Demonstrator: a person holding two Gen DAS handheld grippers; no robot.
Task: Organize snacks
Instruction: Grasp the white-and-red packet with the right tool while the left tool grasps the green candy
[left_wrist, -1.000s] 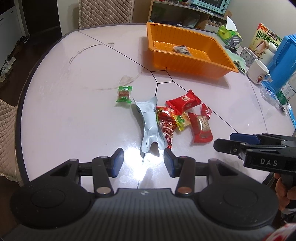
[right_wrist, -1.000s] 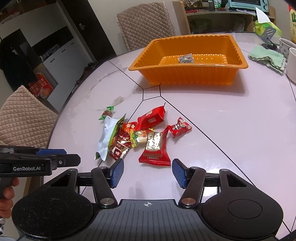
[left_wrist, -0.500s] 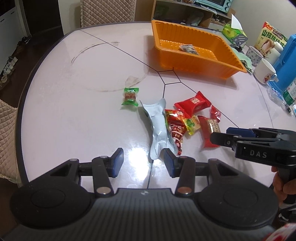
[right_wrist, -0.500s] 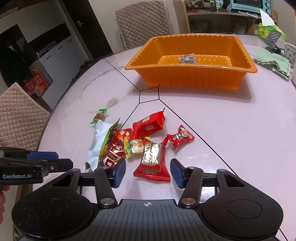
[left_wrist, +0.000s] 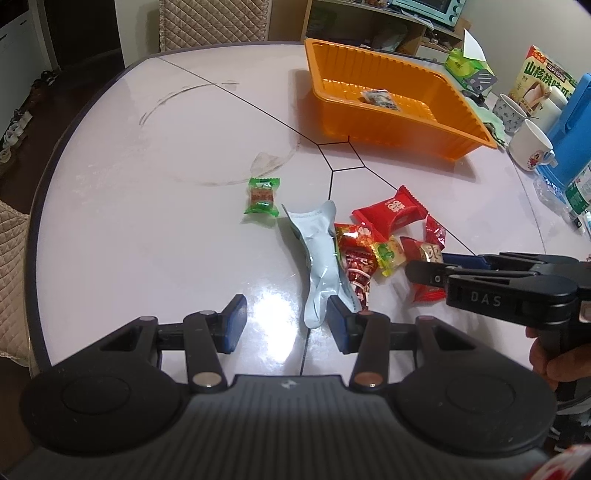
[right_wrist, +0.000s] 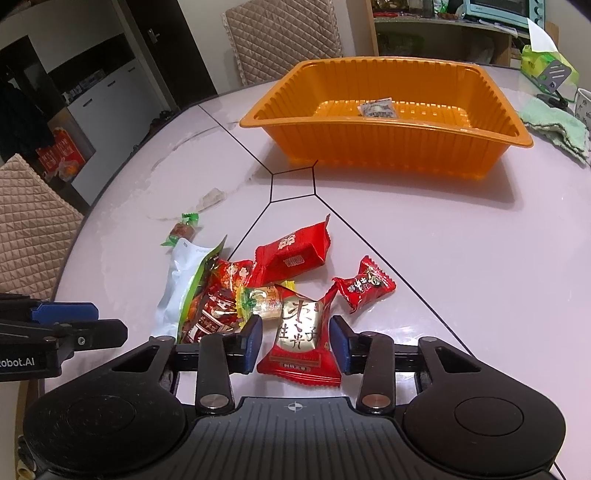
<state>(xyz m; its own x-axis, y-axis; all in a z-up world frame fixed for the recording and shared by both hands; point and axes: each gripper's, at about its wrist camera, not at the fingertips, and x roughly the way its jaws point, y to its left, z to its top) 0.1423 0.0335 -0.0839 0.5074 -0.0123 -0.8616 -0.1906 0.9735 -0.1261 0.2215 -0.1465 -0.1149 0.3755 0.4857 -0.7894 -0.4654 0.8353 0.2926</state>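
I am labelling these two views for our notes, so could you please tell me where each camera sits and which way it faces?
Left wrist: sits on the left gripper, looking down along its open fingers over the white table at a silver pouch; the right gripper and a hand enter from the right.
Right wrist: sits on the right gripper, whose jaws have just been closing around a red-and-gold snack packet; the left gripper shows at left.
Shared: the snack pile and the orange tray beyond.
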